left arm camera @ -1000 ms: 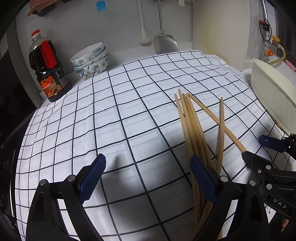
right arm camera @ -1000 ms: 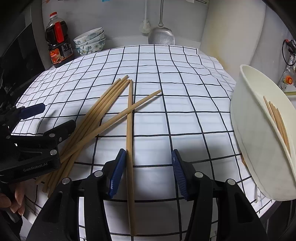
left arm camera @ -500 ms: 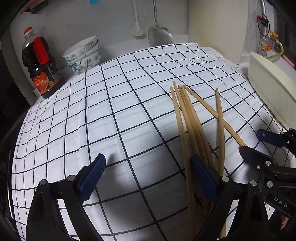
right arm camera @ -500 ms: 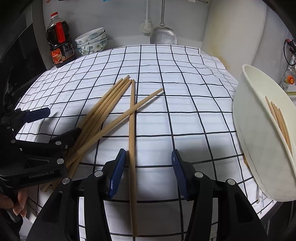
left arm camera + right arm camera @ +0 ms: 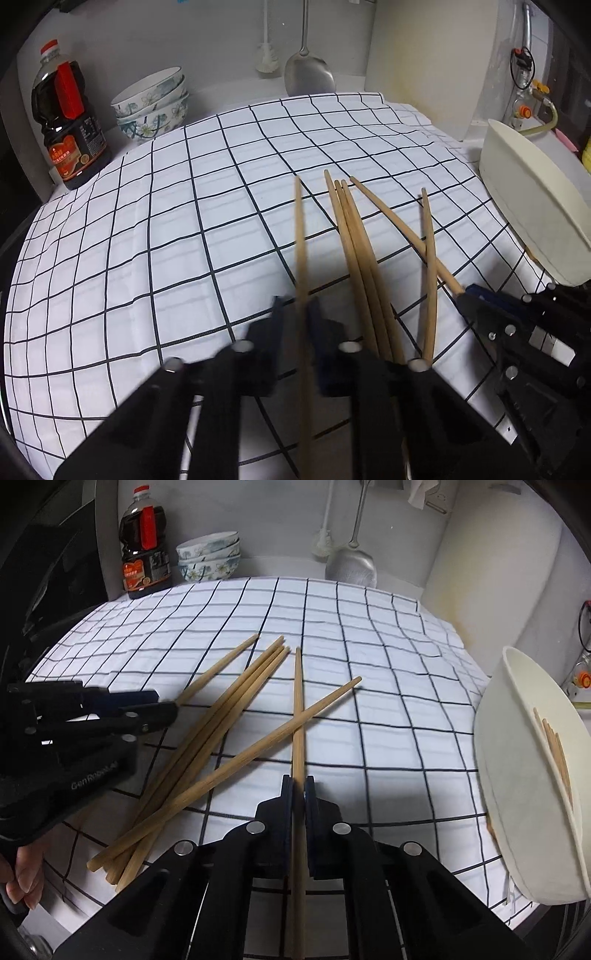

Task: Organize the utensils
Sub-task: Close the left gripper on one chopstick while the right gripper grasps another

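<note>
While the left gripper (image 5: 298, 314) had its fingers clamped on one chopstick (image 5: 300, 236), the right gripper (image 5: 298, 788) was closed the same way on another chopstick (image 5: 297, 716). Between them, the remaining chopsticks (image 5: 207, 734) lay crossed on the checkered cloth (image 5: 388, 701) over the surface. Beside the right gripper, a white bowl (image 5: 517, 775) held more chopsticks.

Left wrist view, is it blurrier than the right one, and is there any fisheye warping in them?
Left wrist view: yes, the left gripper and its chopstick are motion-smeared, while the bowls behind stay sharp. Right wrist view: crisp, right gripper well defined. Both views: the checked cloth bulges, its grid lines curving outward.
</note>
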